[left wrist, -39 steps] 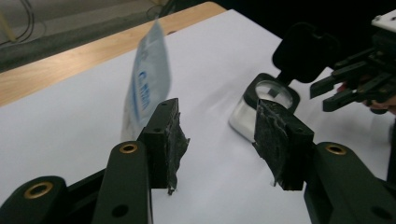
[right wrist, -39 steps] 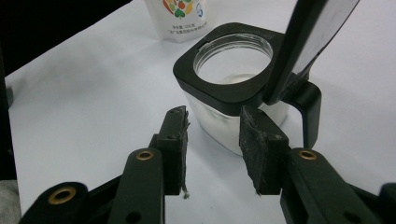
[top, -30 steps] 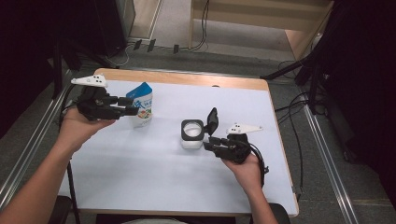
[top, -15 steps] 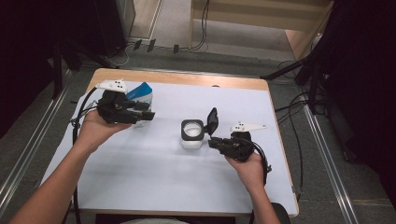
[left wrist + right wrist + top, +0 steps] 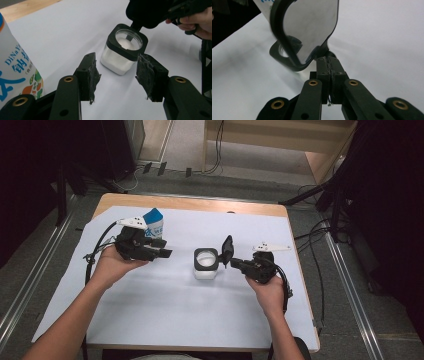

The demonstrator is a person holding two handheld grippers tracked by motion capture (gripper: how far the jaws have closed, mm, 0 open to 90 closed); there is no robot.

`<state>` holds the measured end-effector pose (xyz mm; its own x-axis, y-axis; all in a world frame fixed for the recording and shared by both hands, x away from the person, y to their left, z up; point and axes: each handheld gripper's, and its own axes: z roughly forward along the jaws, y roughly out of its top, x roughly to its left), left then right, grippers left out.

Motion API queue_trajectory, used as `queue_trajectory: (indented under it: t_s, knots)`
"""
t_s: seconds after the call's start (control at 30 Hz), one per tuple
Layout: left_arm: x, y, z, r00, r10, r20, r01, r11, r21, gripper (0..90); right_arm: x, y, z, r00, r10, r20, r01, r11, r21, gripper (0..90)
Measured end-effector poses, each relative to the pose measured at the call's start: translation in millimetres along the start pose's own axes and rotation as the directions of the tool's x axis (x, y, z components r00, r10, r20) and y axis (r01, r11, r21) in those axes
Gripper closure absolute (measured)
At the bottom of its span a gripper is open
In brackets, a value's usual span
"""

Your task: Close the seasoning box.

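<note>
A square clear jar (image 5: pixel 206 264) with a black rim and white powder inside stands near the middle of the counter (image 5: pixel 165 320), which is covered by a white sheet. Its black-framed hinged lid (image 5: pixel 227 249) stands upright, swung open on the side of the jar toward the counter's right edge.

The right claw (image 5: pixel 231 262) comes in level from that side. Its jaws have just been closing, and in the right gripper view the 2 pads (image 5: pixel 325 65) meet almost completely, pinched at the lower edge of the lid (image 5: pixel 307 30), close to the hinge; whether they actually clamp a tab there is hard to tell. The right hand (image 5: pixel 269 287) holds the gripper body nearer the right edge.

The left claw (image 5: pixel 162 248) hovers toward the counter's left edge, aimed at the jar and apart from it. In the left gripper view its jaws stand partly open with nothing between them, the jar (image 5: pixel 123 51) lying just beyond the pads (image 5: pixel 93 76).

A blue and white carton (image 5: pixel 154 221) stands upright just behind the left gripper, toward the far left corner.
</note>
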<state>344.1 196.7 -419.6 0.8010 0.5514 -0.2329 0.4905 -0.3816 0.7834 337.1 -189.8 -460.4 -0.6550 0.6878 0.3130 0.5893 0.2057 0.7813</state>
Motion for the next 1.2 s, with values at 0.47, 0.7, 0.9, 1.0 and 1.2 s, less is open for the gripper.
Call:
queue_trajectory:
  t_s: [0.47, 0.7, 0.9, 1.0, 1.2]
  knots:
    - [5.1, -24.1, 14.3, 0.9997, -0.023, 0.012, 0.023, 0.9995, 0.022, 50.8, -9.2, 26.6, 3.2, 1.0, 0.006, -0.003, -0.006, 1.0, -0.027, 89.0]
    - [6.0, -31.3, 13.3, 0.9996, -0.023, 0.013, 0.023, 0.9997, 0.01, 50.6, -7.1, 33.1, 10.6, 0.9998, -0.001, -0.018, 0.0, 1.0, -0.028, 89.2]
    - [8.2, -39.5, 11.8, 0.9992, -0.04, 0.007, 0.04, 0.999, 0.018, 50.5, -7.1, 32.3, 9.7, 0.9997, 0.009, -0.024, -0.01, 1.0, -0.028, 89.4]
    - [8.5, -40.6, 11.5, 0.9993, -0.038, -0.001, 0.038, 0.999, 0.025, 50.3, -6.4, 32.4, 9.4, 0.9997, 0.006, -0.024, -0.007, 0.999, -0.034, 89.4]
    - [6.9, -42.8, 14.4, 0.9997, -0.026, -0.002, 0.026, 0.9989, 0.038, 50.0, -3.5, 33.1, 8.8, 0.9996, 0.002, -0.027, -0.003, 0.999, -0.043, 89.6]
